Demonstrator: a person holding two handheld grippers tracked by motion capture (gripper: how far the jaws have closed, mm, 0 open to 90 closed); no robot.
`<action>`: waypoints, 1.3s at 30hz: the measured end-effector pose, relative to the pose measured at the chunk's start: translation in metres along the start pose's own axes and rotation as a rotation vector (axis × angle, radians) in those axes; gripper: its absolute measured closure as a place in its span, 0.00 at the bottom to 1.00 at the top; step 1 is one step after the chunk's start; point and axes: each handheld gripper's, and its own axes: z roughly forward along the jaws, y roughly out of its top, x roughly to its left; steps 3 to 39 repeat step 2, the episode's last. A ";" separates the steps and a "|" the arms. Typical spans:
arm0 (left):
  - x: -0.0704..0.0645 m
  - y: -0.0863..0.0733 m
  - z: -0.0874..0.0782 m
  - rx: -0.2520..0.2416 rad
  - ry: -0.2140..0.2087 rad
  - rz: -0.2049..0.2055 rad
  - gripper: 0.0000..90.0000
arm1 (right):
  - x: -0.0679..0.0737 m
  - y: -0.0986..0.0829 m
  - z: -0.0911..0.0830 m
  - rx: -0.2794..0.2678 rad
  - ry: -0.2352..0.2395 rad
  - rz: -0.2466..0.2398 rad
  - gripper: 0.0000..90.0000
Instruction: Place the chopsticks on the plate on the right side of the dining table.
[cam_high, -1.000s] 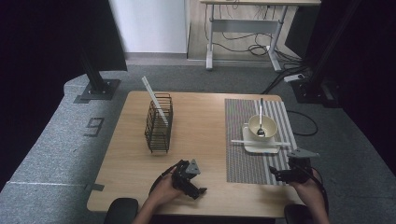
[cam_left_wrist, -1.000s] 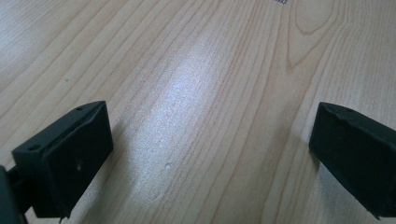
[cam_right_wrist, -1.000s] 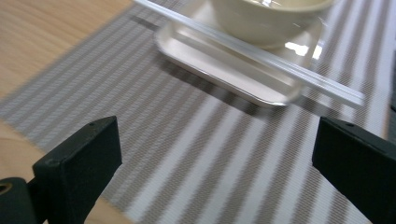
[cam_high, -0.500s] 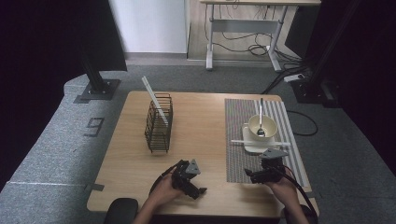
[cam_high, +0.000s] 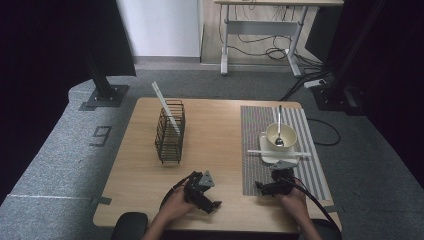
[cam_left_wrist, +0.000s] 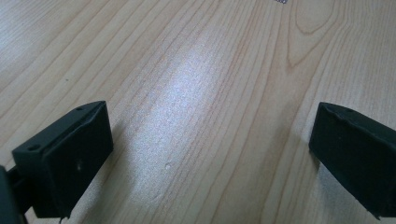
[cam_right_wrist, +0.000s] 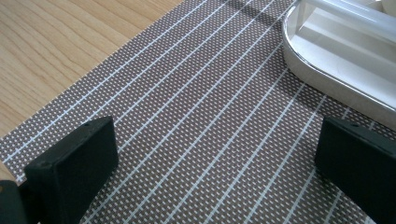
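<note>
My left gripper (cam_high: 212, 203) rests low over bare wood near the table's front edge, its jaws wide open with nothing between them (cam_left_wrist: 210, 154). My right gripper (cam_high: 260, 188) hovers over the front part of the striped placemat (cam_high: 260, 165), jaws open and empty (cam_right_wrist: 215, 168). Just beyond it, a white square plate (cam_high: 272, 157) carries a cream bowl (cam_high: 286, 136) with a spoon (cam_high: 279, 124) in it. A thin white stick (cam_high: 260, 151) lies across the plate. In the right gripper view the plate's rim (cam_right_wrist: 336, 65) is close at the upper right.
A black wire rack (cam_high: 170, 132) stands on the left half of the wooden table (cam_high: 220, 125), with a flat white piece (cam_high: 163, 102) leaning out of it. Bare wood lies between the rack and the placemat. Grey carpet surrounds the table.
My right gripper has swung left from the table's front right corner onto the placemat, in front of the plate. The left gripper has stayed put.
</note>
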 end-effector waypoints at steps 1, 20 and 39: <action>0.000 0.000 0.000 0.000 0.000 0.000 0.00 | 0.000 0.000 0.000 0.001 -0.001 -0.001 0.00; 0.000 0.000 0.000 0.000 0.000 0.000 0.00 | 0.000 0.000 0.000 0.001 0.000 -0.002 0.00; 0.000 0.000 0.000 0.000 0.000 0.000 0.00 | 0.000 0.000 0.000 0.001 0.000 -0.002 0.00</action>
